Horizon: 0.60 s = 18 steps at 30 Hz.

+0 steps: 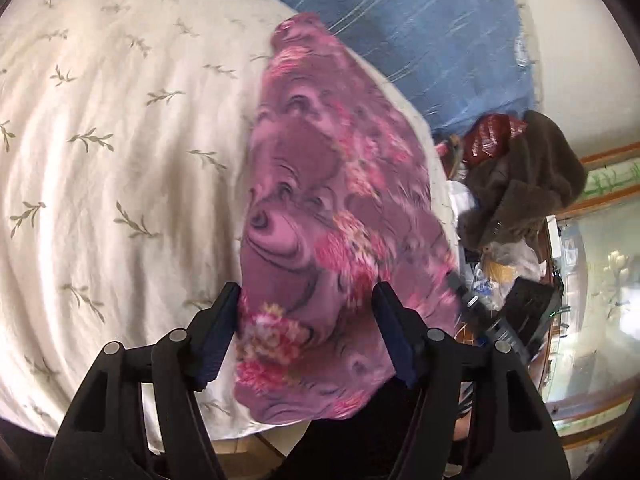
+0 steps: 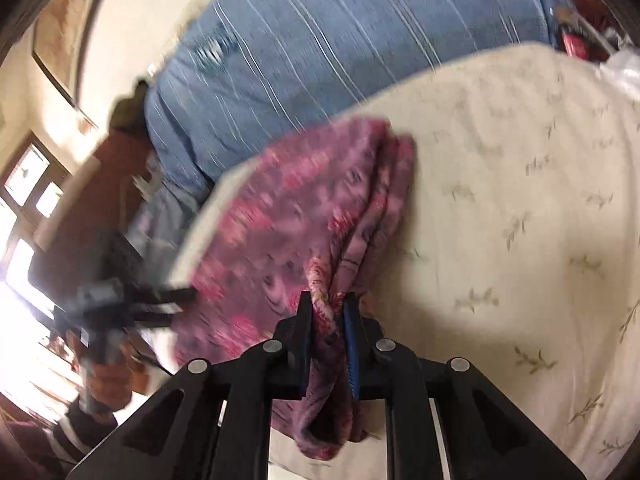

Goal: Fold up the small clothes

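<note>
1. We hold one small garment, a purple-pink floral fleece piece (image 1: pixel 332 208), over the cream leaf-print bedsheet (image 1: pixel 120 140). No other small clothes to fold show in either view, and we see no folded stack.

2. Right gripper (image 2: pixel 327 308): jaws narrow, clamped on a bunched edge of the garment (image 2: pixel 320 216). Cloth passes between the pads and hangs out below them, so the grip looks solid.

3. Left gripper (image 1: pixel 306 312): jaws wide. The garment sits between and in front of the fingers, but we see no pinch. We judge it is not gripping.

4. Right wrist view also shows the left gripper at the far left edge of the cloth, blurred. We cannot tell from there whether it touches the fabric.

5. Garment state: lifted and draped, partly off the sheet near the bed edge, in several loose layers at the right-hand pinch. Both frames are motion-blurred, so we cannot read fold lines.

6. Progress, our judgement: early to mid on this piece. We see no finished flat fold. What we see reads as spreading or carrying a fold over.

7. Left to do: lay it flat on the sheet, complete the folds, release.

8. Background only: blue striped quilt (image 1: pixel 400 20), brown furry coat (image 1: pixel 528 176) and clutter off the bed.
</note>
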{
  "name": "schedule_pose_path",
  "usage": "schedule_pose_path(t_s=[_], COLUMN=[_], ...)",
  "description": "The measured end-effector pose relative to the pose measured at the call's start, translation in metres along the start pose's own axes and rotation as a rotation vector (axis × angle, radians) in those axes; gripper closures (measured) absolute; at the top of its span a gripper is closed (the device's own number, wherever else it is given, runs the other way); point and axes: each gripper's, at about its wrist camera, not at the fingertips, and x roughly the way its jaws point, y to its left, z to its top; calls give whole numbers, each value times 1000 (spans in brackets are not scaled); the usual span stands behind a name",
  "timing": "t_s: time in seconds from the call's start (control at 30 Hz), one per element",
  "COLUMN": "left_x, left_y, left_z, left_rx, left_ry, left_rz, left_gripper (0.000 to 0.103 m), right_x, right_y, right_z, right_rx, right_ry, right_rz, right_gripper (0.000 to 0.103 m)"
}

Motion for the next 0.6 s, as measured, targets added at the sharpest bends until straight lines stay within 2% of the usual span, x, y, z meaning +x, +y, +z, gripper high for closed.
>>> schedule_pose_path(t_s=[0.07, 0.1, 0.17, 0.23, 0.37, 0.4, 0.43, 0.47, 0.6], left_x=[7, 13, 20, 12, -23, -30, -31, -29, -3], left_y=[-2, -2, 3, 3, -1, -3, -6, -9, -8], left_z=[-5, -5, -9, -11, -5, 6, 15, 27, 68], left_rx=[20, 25, 21, 34, 90, 102, 107, 105, 51], left_ry=[18, 33, 59, 60, -19, -44, -57, -69, -52], left_rz=[32, 51, 69, 48, 16, 23, 36, 52, 67], left_gripper=[36, 36, 36, 36, 36, 36, 36, 36, 36], right_x=[-2, 5, 32, 36, 10, 6, 6, 11, 46], right_y=[-3, -10, -25, -29, -28, -30, -32, -32, -36], right_z=[6, 6, -2, -10, 10, 19, 26, 36, 57], right_rx=[-14, -8, 3, 7, 86, 105, 122, 133, 154], right_ry=[-2, 30, 169, 201, 90, 58, 36, 21, 8], right_rz=[-21, -60, -121, -146, -50, -36, -28, -29, -54], right_gripper=[93, 92, 92, 84, 81, 74, 63, 59, 58])
